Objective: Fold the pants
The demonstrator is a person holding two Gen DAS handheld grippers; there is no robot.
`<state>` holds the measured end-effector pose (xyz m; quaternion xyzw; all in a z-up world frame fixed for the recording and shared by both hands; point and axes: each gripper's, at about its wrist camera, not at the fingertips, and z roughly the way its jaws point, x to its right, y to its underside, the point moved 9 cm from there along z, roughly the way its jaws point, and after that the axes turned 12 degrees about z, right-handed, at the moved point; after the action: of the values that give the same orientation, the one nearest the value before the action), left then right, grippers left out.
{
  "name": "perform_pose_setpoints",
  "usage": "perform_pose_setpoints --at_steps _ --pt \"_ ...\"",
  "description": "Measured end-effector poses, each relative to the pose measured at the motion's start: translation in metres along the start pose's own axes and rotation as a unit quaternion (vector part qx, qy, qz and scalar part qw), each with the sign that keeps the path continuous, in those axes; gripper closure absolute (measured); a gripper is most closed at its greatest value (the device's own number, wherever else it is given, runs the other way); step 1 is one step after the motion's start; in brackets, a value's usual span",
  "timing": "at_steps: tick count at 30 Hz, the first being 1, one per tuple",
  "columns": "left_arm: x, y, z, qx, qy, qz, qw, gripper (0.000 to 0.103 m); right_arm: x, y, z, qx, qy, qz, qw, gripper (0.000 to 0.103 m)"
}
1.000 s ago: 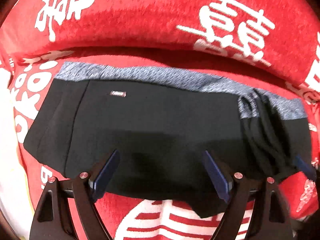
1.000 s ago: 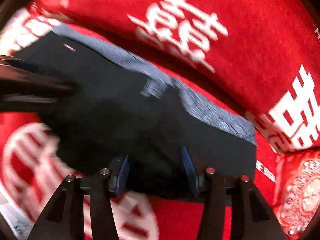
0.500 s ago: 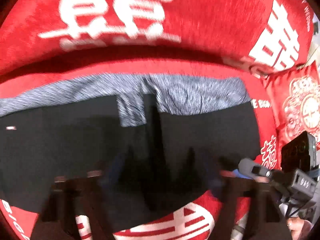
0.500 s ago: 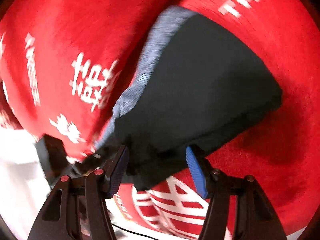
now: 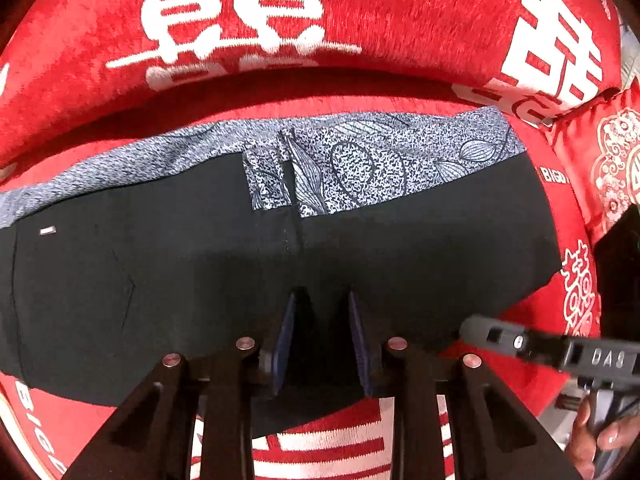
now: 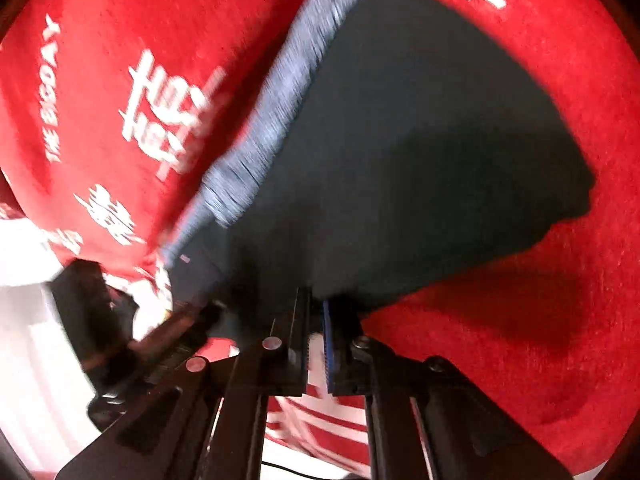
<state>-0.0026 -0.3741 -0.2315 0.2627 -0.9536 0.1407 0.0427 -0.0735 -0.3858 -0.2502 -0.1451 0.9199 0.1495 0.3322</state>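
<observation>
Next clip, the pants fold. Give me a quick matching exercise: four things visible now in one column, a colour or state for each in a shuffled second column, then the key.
Things
1. pants
2. waistband
3. sofa cover
4. right gripper

Colour or state
A. red with white characters
B. shut, at the near edge of the black cloth
C. black, lying spread flat
D. grey-and-white leaf print

Pairs: 1-C, 2-D, 3-A, 4-B

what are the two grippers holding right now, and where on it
Both grip the black pants at the near edge: left gripper mid-hem, right gripper at a corner.
</observation>
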Motion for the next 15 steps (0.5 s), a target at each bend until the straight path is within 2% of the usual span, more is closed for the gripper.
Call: perform_pose_setpoints --at_steps 1,3,6,8,12,15 --pt "0.0 0.0 0.0 0.001 -0.006 -0.005 1.0 0.068 -0.001 0.002 -0.001 -0.002 0.001 -0.005 1.0 0.097" --pt "-0.009 0.0 -0.003 0.005 -0.04 -0.025 0.9989 0.036 -0.006 0.012 0.003 -0.017 0.017 -0.033 0.999 0.096" --pt "-0.016 0.0 -0.012 0.014 -0.041 -0.046 0.998 0.035 -0.016 0.024 -0.003 -0.034 0.036 -0.075 0.996 0.096" --pt "-0.022 0.0 -0.022 0.015 -0.054 -0.048 0.9972 0.035 -0.023 0.021 -0.015 -0.023 0.044 -0.098 0.994 0.096" --pt "-0.016 -0.015 -0.034 0.025 -0.064 -0.038 0.9969 0.035 -0.033 -0.015 -0.058 0.039 0.065 -0.136 0.988 0.096" --pt "-0.004 -0.033 -0.032 0.031 -0.065 -0.025 0.9971 0.035 -0.033 -0.054 -0.072 0.069 0.091 -0.133 0.984 0.096"
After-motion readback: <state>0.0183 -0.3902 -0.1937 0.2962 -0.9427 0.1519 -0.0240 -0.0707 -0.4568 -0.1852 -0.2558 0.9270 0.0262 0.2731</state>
